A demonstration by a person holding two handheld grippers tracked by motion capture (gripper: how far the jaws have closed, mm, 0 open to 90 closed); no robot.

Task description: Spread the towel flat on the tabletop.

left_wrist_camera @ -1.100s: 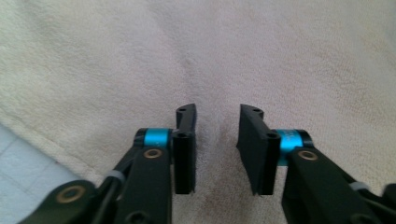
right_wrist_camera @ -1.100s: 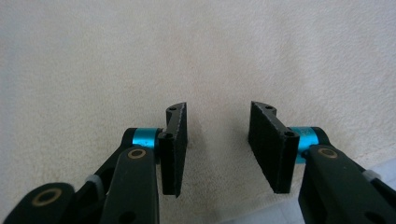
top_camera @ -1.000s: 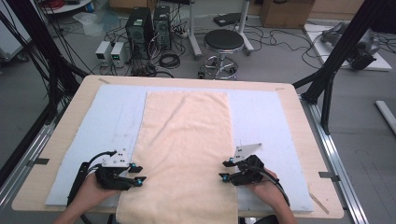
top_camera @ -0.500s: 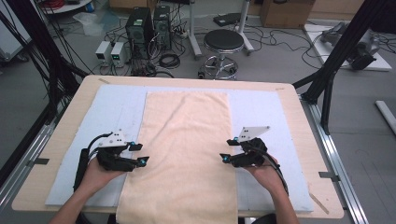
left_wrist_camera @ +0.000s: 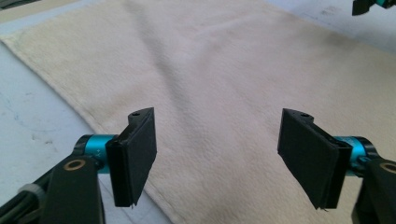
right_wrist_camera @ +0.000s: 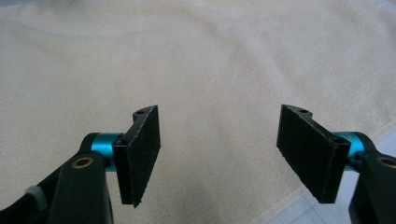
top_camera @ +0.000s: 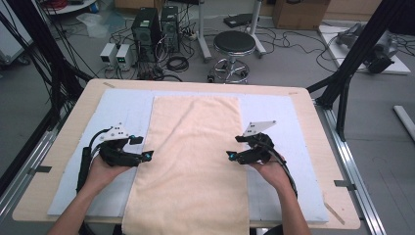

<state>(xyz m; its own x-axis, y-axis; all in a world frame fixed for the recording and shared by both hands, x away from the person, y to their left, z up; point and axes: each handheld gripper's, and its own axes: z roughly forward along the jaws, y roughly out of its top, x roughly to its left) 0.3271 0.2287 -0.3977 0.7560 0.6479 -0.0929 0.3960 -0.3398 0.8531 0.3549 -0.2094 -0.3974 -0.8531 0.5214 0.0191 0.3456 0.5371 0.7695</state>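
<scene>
We see our left claw [top_camera: 147,155] and right claw [top_camera: 230,155], jaws just opening, empty, above the towel's [top_camera: 193,156] long side edges. It lies flat mid-counter [top_camera: 323,122], long axis running away from us, bare mat [top_camera: 288,122] flanking.

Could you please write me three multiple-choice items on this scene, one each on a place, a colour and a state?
1. Where does the towel lie?
A. Flat along the middle of the table
B. Bunched in the far left corner
C. On the stool

2. What colour is the towel?
A. Dark green
B. Pale peach
C. Black

3. How do the jaws of the left gripper and the right gripper stand?
A. Both clamped on the towel
B. One open, one clamped
C. Both apart, with nothing between them

Answers:
1. A: the high view shows it spread flat down the middle, over the near edge.
2. B: it reads as pale peach in all views.
3. C: each gripper view shows bare pads above the towel; the jaws have just been opening.
</scene>
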